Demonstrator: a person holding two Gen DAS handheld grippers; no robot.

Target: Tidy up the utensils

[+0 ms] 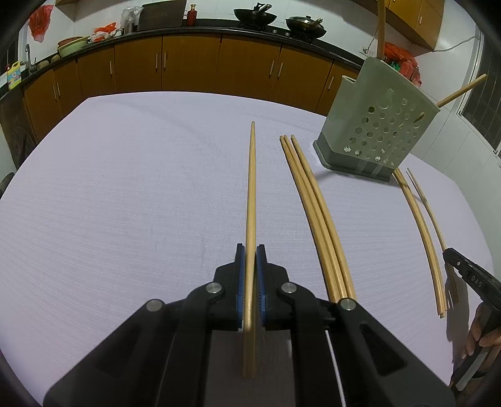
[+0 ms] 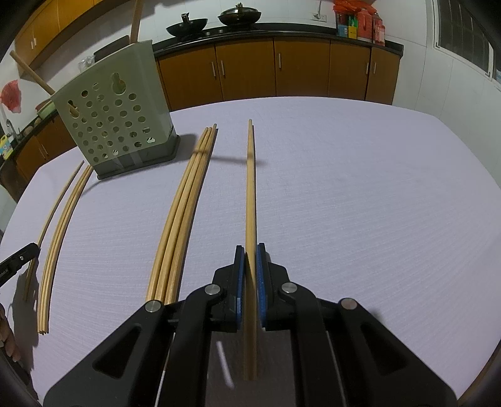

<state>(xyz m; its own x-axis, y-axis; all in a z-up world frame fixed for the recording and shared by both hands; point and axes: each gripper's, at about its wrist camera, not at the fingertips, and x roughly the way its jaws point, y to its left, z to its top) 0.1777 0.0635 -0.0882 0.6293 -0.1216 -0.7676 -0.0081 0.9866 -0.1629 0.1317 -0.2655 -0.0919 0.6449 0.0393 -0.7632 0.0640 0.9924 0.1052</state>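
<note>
My left gripper (image 1: 250, 250) is shut on a wooden chopstick (image 1: 251, 194) that points forward above the table. My right gripper (image 2: 250, 250) is shut on another chopstick (image 2: 250, 188), also pointing forward. A group of three chopsticks (image 1: 316, 213) lies on the white tablecloth between the two grippers; it also shows in the right wrist view (image 2: 184, 206). A grey-green perforated utensil holder (image 1: 375, 125) stands at the far side with sticks standing in it; in the right wrist view it (image 2: 116, 112) is at the far left. The right gripper's tip (image 1: 451, 255) shows at the left view's right edge.
More chopsticks (image 1: 422, 231) lie to the holder's near side, seen in the right wrist view (image 2: 59, 238) at the left. The table (image 1: 141, 188) has a white cloth. Orange kitchen cabinets (image 1: 188, 62) and a counter with woks (image 1: 255, 14) run behind it.
</note>
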